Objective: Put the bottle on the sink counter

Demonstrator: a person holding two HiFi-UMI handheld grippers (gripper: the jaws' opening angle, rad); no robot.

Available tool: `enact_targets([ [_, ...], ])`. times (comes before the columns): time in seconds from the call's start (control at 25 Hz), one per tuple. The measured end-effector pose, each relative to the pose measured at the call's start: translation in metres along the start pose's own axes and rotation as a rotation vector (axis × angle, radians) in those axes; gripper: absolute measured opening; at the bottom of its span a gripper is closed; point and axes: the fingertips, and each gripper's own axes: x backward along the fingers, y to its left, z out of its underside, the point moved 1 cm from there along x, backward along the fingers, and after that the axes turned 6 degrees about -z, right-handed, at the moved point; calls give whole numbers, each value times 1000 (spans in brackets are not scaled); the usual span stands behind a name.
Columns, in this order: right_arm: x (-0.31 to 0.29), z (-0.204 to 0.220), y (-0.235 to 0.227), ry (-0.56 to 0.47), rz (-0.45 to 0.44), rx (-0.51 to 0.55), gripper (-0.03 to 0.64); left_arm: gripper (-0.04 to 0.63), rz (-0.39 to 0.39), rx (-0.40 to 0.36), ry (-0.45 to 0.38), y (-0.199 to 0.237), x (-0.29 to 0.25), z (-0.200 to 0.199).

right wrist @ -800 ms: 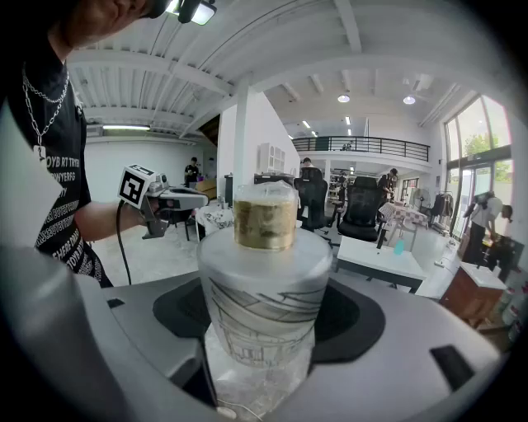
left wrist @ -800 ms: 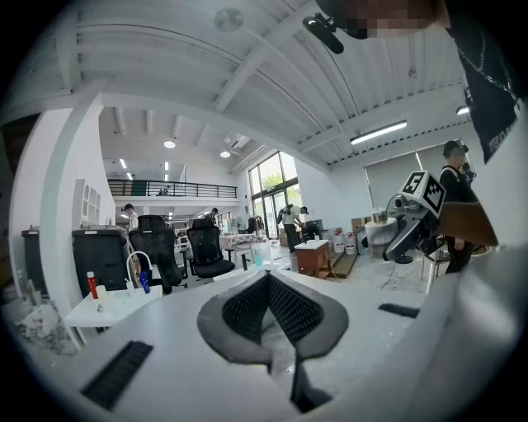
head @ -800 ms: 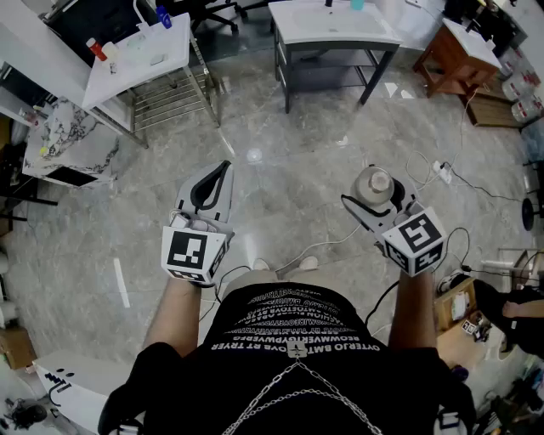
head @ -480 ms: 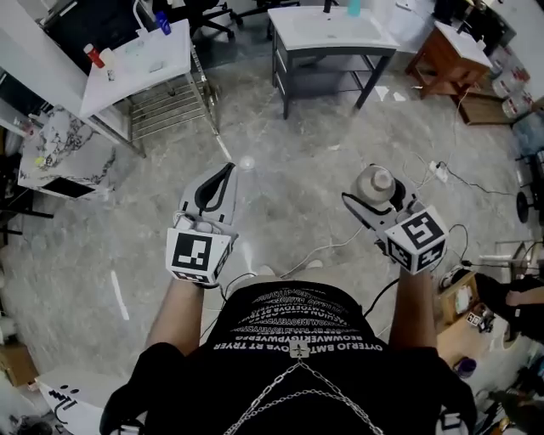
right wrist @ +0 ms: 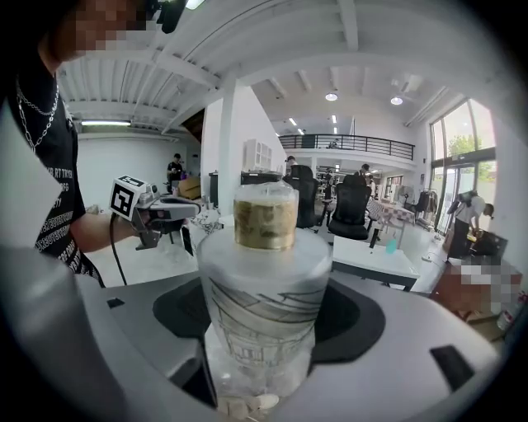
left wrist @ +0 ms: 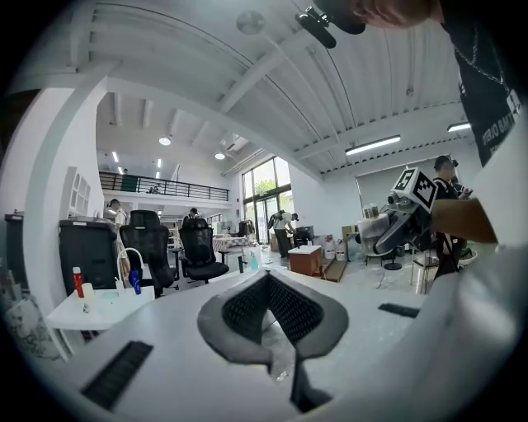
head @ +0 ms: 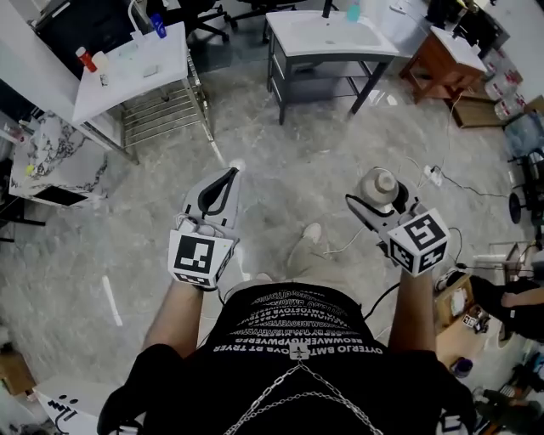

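Note:
My right gripper point(head: 379, 200) is shut on a frosted bottle point(head: 378, 184) with a line drawing on its side and a gold cap. In the right gripper view the bottle point(right wrist: 262, 284) stands upright between the dark pads point(right wrist: 351, 317), which press on both its sides. My left gripper point(head: 228, 175) is shut with nothing in it, held over the marble floor; its pads point(left wrist: 285, 309) meet at a point. A white sink counter point(head: 297, 37) on a dark frame stands far ahead. A second white sink counter point(head: 127, 72) stands at the far left.
A red bottle point(head: 82, 58) and a blue bottle point(head: 158, 25) stand on the left counter above a metal rack point(head: 161, 110). A wooden cabinet point(head: 449, 53) is at the far right. Cables and a power strip point(head: 433, 175) lie on the floor.
The floor and both counters have slid slightly in the head view as the person steps forward. Both grippers hold the same pose, the bottle still gripped.

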Motion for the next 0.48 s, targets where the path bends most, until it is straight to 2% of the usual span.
enact_targets([
  [0.2, -21, -1, -48, -6, -18, 7, 333, 5, -35, -3, 4, 8, -43, 1],
  [0.48, -66, -17, -142, -8, -63, 45, 333, 5, -104, -31, 7, 31, -138, -11],
])
